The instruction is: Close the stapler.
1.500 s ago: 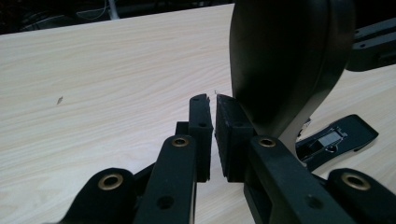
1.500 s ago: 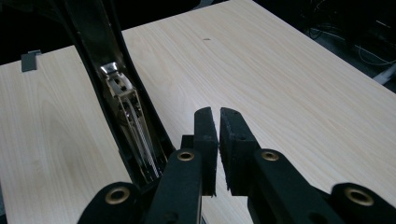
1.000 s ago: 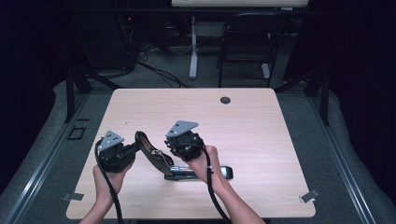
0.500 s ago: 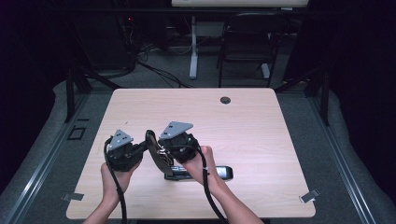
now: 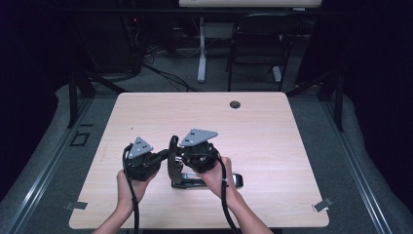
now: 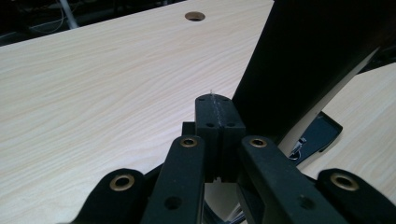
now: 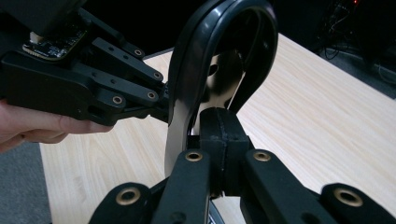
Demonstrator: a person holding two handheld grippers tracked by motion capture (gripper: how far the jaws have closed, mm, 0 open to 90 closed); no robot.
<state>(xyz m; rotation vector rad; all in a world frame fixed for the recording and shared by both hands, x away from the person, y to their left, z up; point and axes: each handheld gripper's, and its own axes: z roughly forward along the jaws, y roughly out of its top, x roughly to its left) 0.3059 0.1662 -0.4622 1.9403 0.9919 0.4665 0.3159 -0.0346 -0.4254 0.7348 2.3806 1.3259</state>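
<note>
Since the earlier frames, the left gripper (image 5: 158, 157) has been carried rightward across the table, so that it is now set just beside the raised black curved lever arm (image 5: 172, 158), where a clear gap was seen a second ago; the right gripper (image 5: 187, 157) has hardly been shifted, though its jaws have just been closing. The work is done on a pale wood-grain rectangular tabletop (image 5: 272, 141) with a small round dark cable hole (image 5: 235, 104) near its far edge, and a dim room with grey carpet, floor cables and a black folding chair (image 5: 255, 48) is seen beyond. Both pairs of jaws are brought fully together. In the right gripper view, the closed pads are seen pressed against the lever arm's glossy inner edge (image 7: 187, 93), while the left gripper's tips (image 7: 161, 109) are set against its outer face. The black-and-silver base of the device (image 5: 229, 180) lies flat on the tabletop near the front edge.
</note>
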